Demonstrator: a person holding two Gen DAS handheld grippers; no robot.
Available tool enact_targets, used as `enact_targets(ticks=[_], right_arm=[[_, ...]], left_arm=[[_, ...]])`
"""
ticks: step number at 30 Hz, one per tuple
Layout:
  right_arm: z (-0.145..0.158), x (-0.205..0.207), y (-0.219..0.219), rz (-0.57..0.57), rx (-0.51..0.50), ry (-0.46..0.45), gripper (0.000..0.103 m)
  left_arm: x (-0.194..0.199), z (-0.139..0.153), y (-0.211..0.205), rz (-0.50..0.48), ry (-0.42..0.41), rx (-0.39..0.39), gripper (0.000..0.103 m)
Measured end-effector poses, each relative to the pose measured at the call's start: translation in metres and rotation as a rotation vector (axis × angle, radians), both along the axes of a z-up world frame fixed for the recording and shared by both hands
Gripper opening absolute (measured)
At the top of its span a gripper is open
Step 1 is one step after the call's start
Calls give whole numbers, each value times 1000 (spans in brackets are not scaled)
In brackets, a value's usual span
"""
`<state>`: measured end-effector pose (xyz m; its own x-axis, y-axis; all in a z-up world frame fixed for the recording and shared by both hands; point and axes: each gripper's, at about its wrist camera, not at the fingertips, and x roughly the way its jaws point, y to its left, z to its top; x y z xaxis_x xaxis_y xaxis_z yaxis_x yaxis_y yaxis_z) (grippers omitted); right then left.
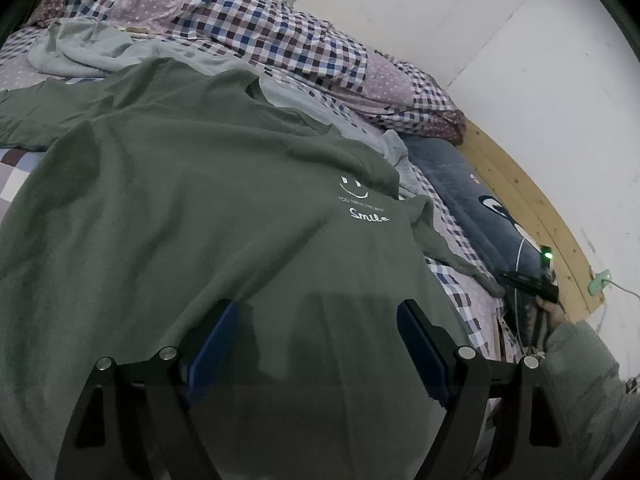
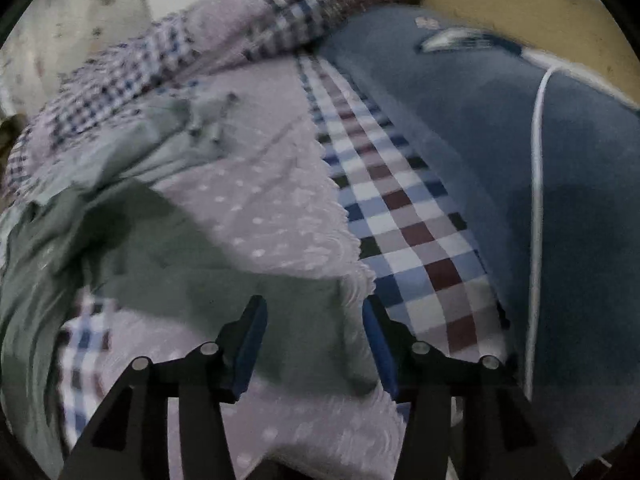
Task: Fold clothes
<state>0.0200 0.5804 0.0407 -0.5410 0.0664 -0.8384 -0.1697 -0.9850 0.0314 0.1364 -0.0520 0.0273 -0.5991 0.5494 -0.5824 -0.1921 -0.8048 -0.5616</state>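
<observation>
A dark green T-shirt point(image 1: 208, 208) with a white "Smile" print point(image 1: 368, 214) lies spread face up on the bed. My left gripper point(image 1: 318, 322) hovers open over its lower part, its blue pads point(image 1: 216, 340) wide apart and holding nothing. At the far right a hand in a grey sleeve point(image 1: 580, 356) holds my right gripper point(image 1: 506, 278) by the tip of the shirt's sleeve point(image 1: 460, 256). In the blurred right wrist view my right gripper point(image 2: 314, 320) is open, with the green sleeve point(image 2: 304, 320) lying under the gap between its fingers.
A checked and dotted quilt point(image 1: 260, 28) is bunched along the far side. A pale blue-grey garment point(image 1: 84, 46) lies behind the shirt. A dark blue pillow point(image 2: 480, 140) with a white cable point(image 2: 538, 160) sits by the wooden bed frame point(image 1: 520, 200) and white wall point(image 1: 540, 80).
</observation>
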Motion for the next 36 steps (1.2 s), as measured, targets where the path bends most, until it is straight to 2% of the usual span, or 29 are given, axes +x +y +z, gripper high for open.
enact_targets(ticks=[3, 5, 6, 7, 8, 9, 14, 17, 20, 25, 28, 32, 34, 36], right_arm=[[-20, -20, 5, -9, 4, -62, 53], [-28, -25, 4, 3, 15, -72, 53], [-28, -24, 2, 10, 22, -63, 49], [-27, -24, 1, 22, 25, -53, 41], [-23, -19, -3, 37, 29, -27, 13], [-15, -12, -9, 53, 42, 16, 6], [32, 42, -45, 158, 64, 236, 5], [52, 84, -72, 247, 19, 302, 3], [54, 124, -101, 343, -10, 288, 3], [27, 161, -125, 339, 49, 159, 3], [15, 169, -114, 238, 52, 126, 3], [8, 177, -89, 112, 26, 88, 4], [11, 186, -76, 36, 7, 101, 5], [18, 199, -62, -52, -22, 133, 11]], left_arm=[[0, 0, 1, -2, 1, -1, 85], [0, 0, 1, -4, 2, 0, 85], [0, 0, 0, -3, 3, 1, 85], [0, 0, 0, -3, 4, 2, 85], [0, 0, 0, -3, 4, 2, 85], [0, 0, 0, -3, 5, 4, 85], [1, 5, 4, -12, 18, 13, 85], [7, 13, 12, -39, 43, 5, 85], [15, 21, 25, -78, 71, -12, 85], [32, 39, 60, -166, 122, -65, 85], [46, 52, 91, -235, 169, -102, 85], [61, 63, 130, -300, 193, -106, 85], [68, 70, 156, -353, 206, -123, 85], [73, 76, 185, -406, 233, -163, 85]])
